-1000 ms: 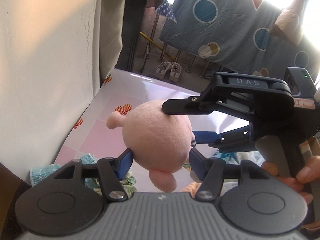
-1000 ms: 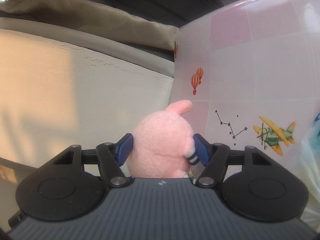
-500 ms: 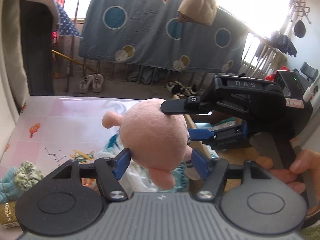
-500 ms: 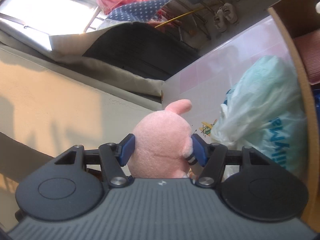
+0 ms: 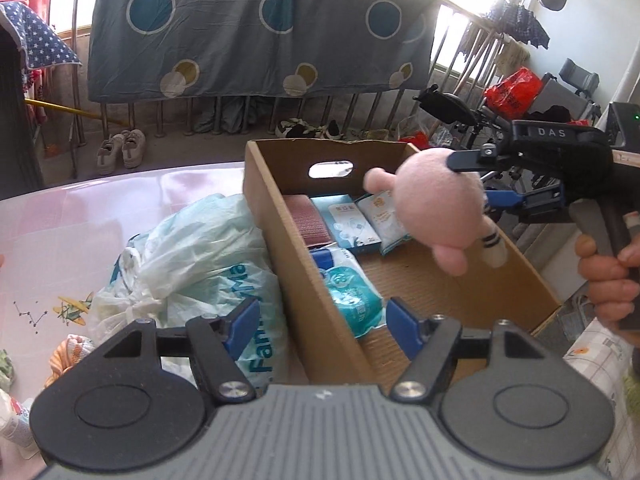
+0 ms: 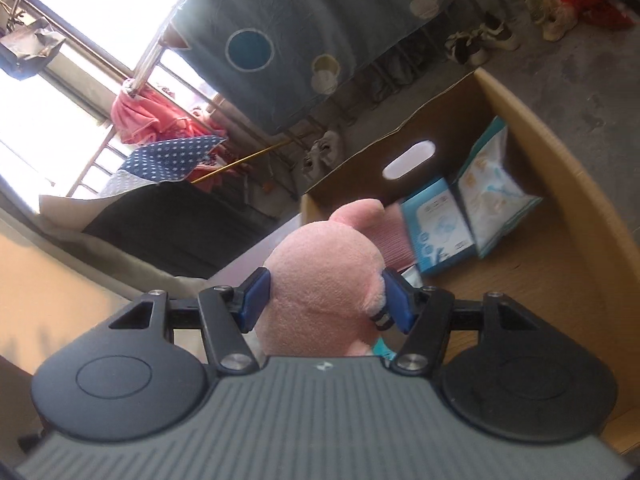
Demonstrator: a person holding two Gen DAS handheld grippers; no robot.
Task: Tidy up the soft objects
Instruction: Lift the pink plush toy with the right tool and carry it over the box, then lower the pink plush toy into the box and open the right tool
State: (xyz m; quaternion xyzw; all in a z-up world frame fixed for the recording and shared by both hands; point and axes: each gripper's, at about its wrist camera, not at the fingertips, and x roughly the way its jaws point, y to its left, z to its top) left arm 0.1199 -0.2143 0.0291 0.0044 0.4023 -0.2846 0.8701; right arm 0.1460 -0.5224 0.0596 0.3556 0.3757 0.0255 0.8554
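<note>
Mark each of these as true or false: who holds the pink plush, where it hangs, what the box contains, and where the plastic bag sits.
1. The right gripper clamps the pink plush toy. True.
2. The left gripper also grips the plush. False: its jaws are opening with no object between them.
3. The cardboard box is empty. False: packets lie inside.
4. The plush hangs above the box. True.
5. The white plastic bag lies inside the box. False: it sits on the table beside it.
</note>
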